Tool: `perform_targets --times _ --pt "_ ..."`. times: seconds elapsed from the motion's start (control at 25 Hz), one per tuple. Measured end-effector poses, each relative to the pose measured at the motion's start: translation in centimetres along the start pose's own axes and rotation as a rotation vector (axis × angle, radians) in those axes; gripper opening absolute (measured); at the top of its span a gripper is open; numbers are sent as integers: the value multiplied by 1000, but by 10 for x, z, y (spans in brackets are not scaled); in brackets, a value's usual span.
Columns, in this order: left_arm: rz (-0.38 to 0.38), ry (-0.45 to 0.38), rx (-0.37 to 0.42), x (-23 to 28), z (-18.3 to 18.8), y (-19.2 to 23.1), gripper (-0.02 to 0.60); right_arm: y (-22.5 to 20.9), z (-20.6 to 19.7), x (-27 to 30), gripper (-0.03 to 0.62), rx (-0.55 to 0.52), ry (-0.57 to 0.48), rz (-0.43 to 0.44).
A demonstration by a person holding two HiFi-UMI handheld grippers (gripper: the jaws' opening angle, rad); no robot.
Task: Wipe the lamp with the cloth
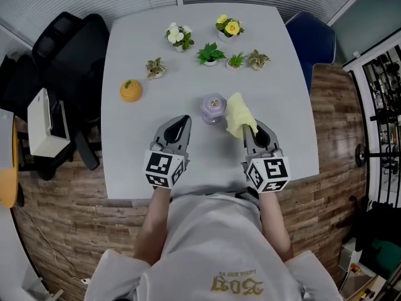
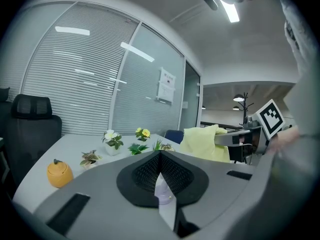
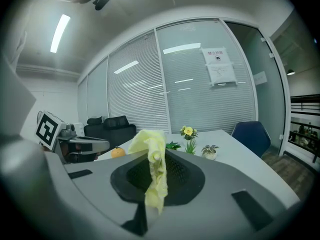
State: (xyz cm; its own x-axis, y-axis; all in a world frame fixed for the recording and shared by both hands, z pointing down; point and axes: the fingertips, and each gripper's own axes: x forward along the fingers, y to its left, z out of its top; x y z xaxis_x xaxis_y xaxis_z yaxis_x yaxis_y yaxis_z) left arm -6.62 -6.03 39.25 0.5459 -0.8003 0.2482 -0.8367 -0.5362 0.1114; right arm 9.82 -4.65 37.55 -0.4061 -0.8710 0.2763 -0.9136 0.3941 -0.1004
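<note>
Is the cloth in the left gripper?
No, the cloth is pinched in the right gripper; the left gripper is shut on nothing.

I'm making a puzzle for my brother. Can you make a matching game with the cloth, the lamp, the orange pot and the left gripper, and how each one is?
1 cloth
2 lamp
3 orange pot
4 left gripper

A shut and empty
B purple, on the table beside the cloth
C pinched in the right gripper
D near the table's left side

Pairs: 1-C, 2-B, 3-D, 4-A

Office: blinded glass partition (image 3: 200,99), swivel chair (image 1: 75,49), meeting table (image 1: 138,146).
</note>
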Motion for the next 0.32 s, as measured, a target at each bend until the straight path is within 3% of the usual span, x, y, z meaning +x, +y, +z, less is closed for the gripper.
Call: perform_targets --times 0.32 --pt "1 1 2 5 0 0 2 -1 -1 4 31 3 1 16"
